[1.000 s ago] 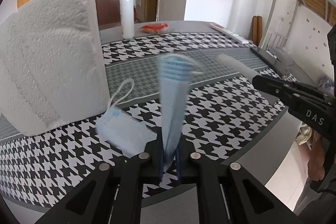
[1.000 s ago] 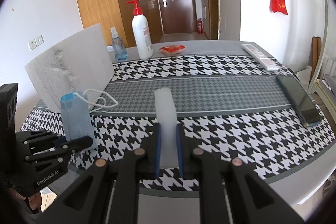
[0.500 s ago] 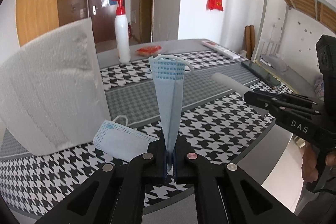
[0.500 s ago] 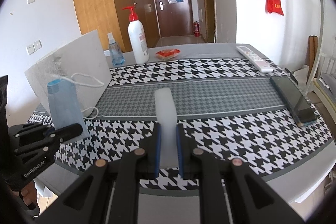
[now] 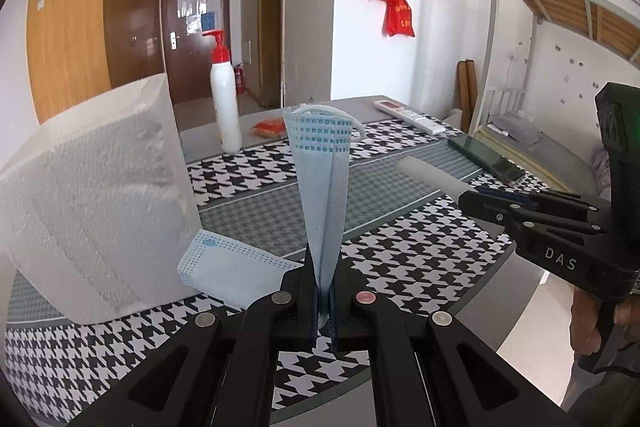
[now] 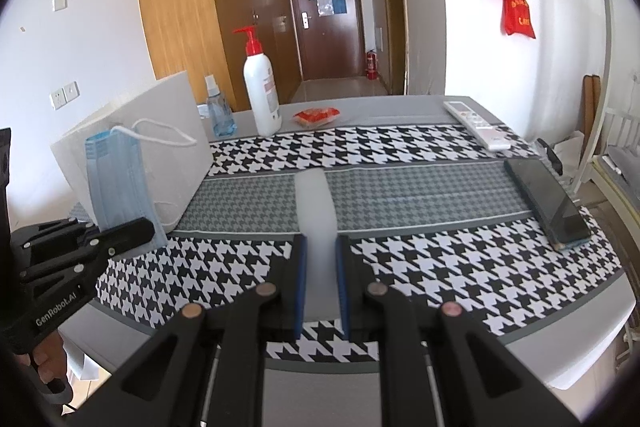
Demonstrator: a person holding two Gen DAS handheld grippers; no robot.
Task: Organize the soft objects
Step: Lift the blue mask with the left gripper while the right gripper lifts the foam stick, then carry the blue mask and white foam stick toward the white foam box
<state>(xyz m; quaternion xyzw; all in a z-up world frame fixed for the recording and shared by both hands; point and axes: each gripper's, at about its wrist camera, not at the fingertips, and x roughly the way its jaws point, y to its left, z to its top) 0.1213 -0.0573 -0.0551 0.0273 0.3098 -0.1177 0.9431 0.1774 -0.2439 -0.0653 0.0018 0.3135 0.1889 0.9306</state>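
Note:
My left gripper point(image 5: 324, 283) is shut on a folded blue face mask point(image 5: 322, 179) and holds it upright above the table; it also shows in the right wrist view point(image 6: 116, 187). A second blue mask point(image 5: 236, 269) lies flat on the cloth next to a white tissue pack point(image 5: 92, 199). My right gripper point(image 6: 320, 283) is shut on a white foam strip point(image 6: 316, 211) that sticks forward over the table; the strip also shows in the left wrist view point(image 5: 430, 177).
The table has a houndstooth cloth point(image 6: 420, 251). At the back stand a white pump bottle point(image 6: 262, 95), a small spray bottle point(image 6: 218, 113) and a red packet point(image 6: 316, 115). A remote point(image 6: 476, 125) and a dark phone point(image 6: 548, 199) lie at the right.
My left gripper has lifted the blue mask higher and steadied it upright. The right gripper has kept hold of the foam strip and barely moved.

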